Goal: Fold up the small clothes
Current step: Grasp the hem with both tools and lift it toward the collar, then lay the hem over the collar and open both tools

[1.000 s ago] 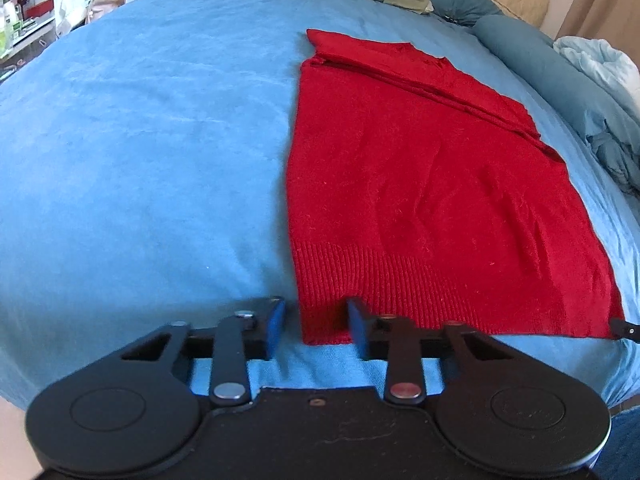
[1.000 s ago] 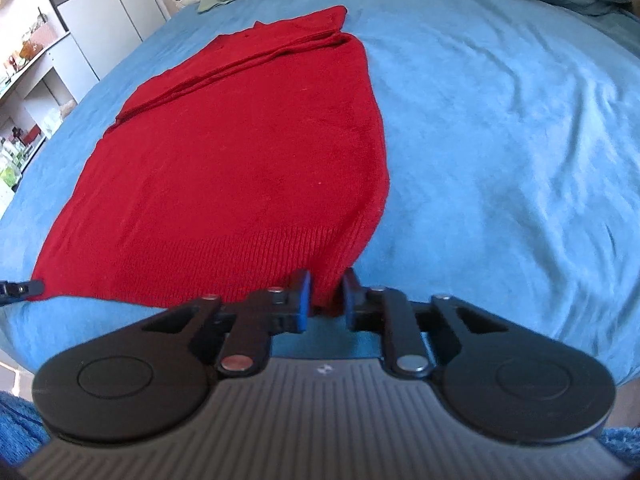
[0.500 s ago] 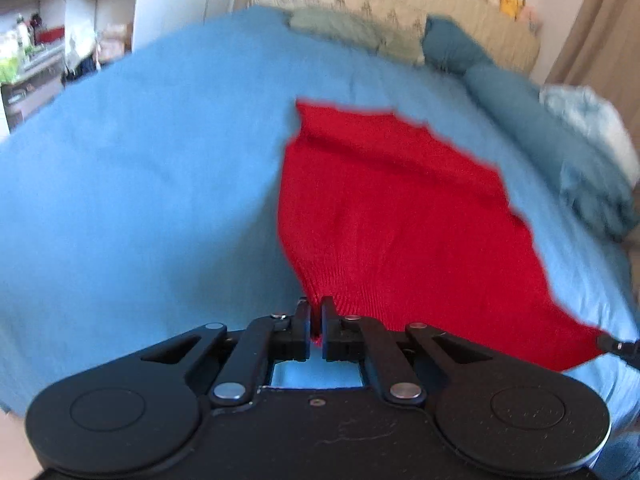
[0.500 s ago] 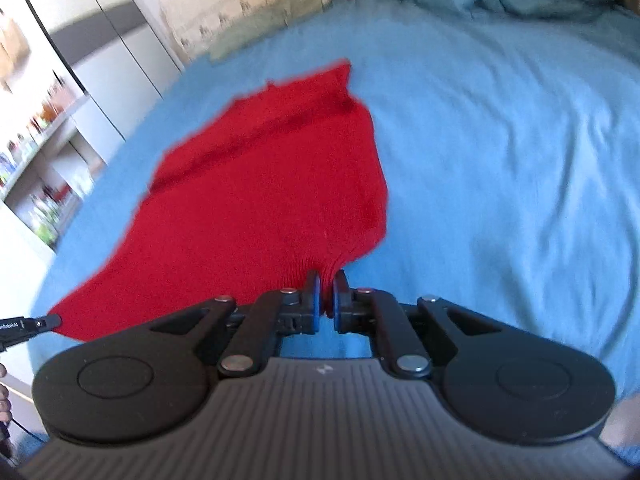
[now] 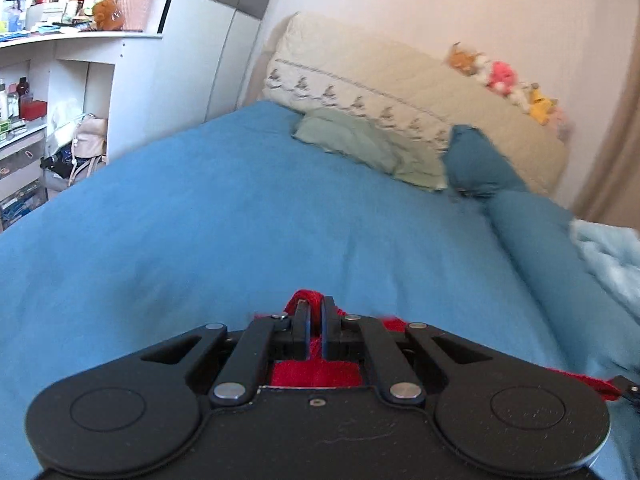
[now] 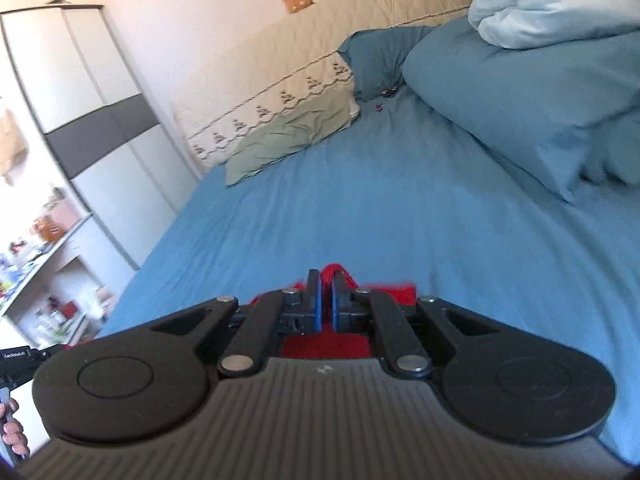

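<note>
Left gripper [image 5: 315,306] clamped on red garment [image 5: 316,374] hem corner; right gripper [image 6: 324,280] likewise pinching other corner. Cloth hangs below jaws, mostly hidden. Carry both corners level toward 12 o'clock over blue bedsheet [image 5: 224,216], lay hem probably onto far edge, matching corners

Most of the red garment [image 5: 316,374] lies hidden beneath the gripper bodies, only pinched tufts and slivers showing, while the shelf [image 6: 44,256] clutter left of the blue bedsheet [image 6: 400,216] blurs beyond telling.
</note>
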The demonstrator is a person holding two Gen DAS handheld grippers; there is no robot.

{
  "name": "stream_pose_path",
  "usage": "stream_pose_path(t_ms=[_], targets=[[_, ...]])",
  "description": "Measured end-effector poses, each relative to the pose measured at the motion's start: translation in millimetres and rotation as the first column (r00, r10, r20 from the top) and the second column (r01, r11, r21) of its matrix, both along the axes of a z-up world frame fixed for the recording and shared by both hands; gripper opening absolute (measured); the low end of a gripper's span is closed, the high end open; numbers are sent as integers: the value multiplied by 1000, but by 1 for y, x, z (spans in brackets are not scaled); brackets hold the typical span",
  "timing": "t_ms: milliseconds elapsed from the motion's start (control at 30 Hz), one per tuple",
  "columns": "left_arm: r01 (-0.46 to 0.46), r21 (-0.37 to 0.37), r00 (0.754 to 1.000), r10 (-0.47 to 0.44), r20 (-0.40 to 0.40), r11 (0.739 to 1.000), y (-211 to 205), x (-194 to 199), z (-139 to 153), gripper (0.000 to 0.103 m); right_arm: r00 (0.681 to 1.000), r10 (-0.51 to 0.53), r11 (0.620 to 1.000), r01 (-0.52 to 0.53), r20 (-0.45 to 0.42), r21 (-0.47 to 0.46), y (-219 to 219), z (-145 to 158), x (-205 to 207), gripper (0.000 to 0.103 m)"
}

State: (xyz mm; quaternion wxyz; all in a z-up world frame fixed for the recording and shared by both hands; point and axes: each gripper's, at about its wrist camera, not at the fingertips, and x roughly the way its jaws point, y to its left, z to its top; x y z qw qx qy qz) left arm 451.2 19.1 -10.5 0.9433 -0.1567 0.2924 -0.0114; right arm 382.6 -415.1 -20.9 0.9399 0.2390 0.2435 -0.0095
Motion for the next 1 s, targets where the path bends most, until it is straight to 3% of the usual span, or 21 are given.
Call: stream_pose_path(t_ms=[100, 233, 400, 433, 467, 500, 533, 567, 667, 767, 933, 1000], targets=[[-45, 10, 998, 46, -48, 999, -12, 70, -49, 4, 1000, 3, 998, -4, -19, -59, 1, -39, 79, 20], [-42, 41, 992, 47, -119, 998, -23, 129, -115, 4, 997, -7, 992, -3, -81, -125, 5, -107, 146, 20], [-20, 76, 990, 30, -134, 997, -28, 153, -138, 6, 996, -11, 992, 0, -88, -129, -5, -144, 176, 21], [-12, 87, 990, 24, -137, 996, -28, 153, -138, 10, 995, 0, 990, -15, -104, -141, -5, -147, 180, 23], [-14, 99, 991, 27, -133, 995, -29, 151, -136, 30, 993, 7, 988, -25, -116, -155, -4, -147, 180, 30], [-23, 114, 992, 37, -119, 993, -28, 145, -130, 46, 993, 8, 985, -28, -118, -168, -4, -145, 178, 58], [-32, 130, 995, 45, -92, 991, -26, 137, -124, 76, 993, 12, 983, -34, -121, -178, -3, -141, 175, 77], [-38, 155, 997, 48, -64, 987, -27, 127, -116, 92, 994, 16, 981, -36, -108, -191, -1, -136, 168, 95], [-33, 210, 999, 39, -24, 977, -31, 85, -93, 95, 996, 63, 965, -77, -64, -252, 14, -113, 139, 97], [29, 140, 998, -21, -60, 990, -39, 36, -92, 100, 990, 113, 961, -131, -89, -243, 44, -102, 102, 100], [123, 149, 969, -86, -231, 981, -55, -5, -143, 100, 962, 162, 964, -201, -220, -171, 100, -134, 65, 100], [125, 193, 958, -68, -279, 973, -53, -12, -164, 100, 954, 144, 963, -196, -262, -184, 107, -149, 59, 100]])
